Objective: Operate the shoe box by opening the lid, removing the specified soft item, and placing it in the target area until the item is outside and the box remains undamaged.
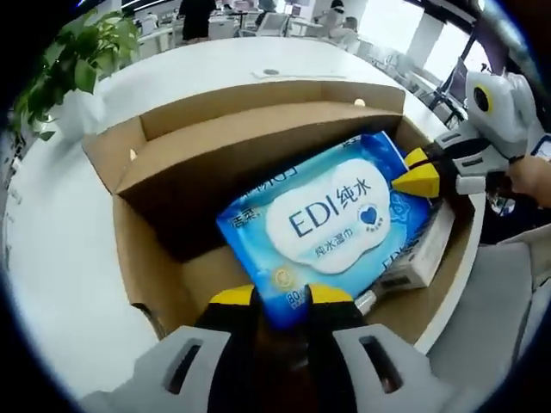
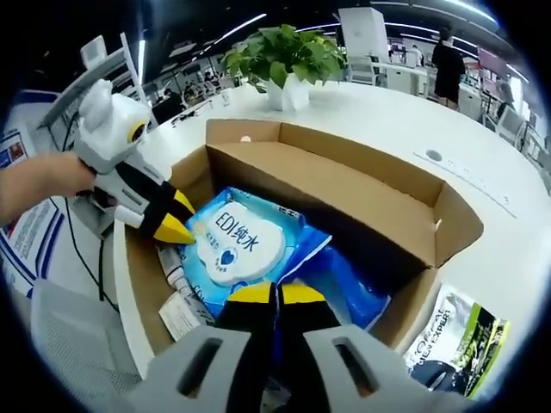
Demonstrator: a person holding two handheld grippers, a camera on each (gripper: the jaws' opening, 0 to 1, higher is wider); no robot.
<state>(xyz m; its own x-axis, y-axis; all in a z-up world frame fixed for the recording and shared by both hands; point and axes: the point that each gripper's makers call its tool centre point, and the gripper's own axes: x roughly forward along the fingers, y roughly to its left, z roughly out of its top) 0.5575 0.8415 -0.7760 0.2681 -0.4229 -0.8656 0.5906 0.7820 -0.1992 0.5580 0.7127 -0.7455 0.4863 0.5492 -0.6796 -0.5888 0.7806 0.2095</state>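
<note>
A brown cardboard shoe box (image 1: 155, 258) stands open on a white table, its lid flap (image 1: 258, 95) folded back. Inside lies a soft blue pack of wet wipes (image 1: 331, 215) with a white "EDI" label. My left gripper (image 1: 282, 295) is shut on the pack's near edge. At the pack's right end, my right gripper (image 1: 419, 177) pinches it with its yellow tips. In the right gripper view, my right gripper (image 2: 275, 294) is closed on blue wrapping (image 2: 331, 267) of the wipes pack (image 2: 237, 245). There my left gripper (image 2: 177, 224) meets the pack's left edge over the box (image 2: 344, 146).
A white carton (image 1: 422, 258) and a tube (image 2: 176, 271) lie in the box under the pack. A green and black sachet (image 2: 456, 344) rests on the table outside the box. A potted plant (image 2: 284, 60) stands beyond it. The table edge (image 1: 465, 284) is close by.
</note>
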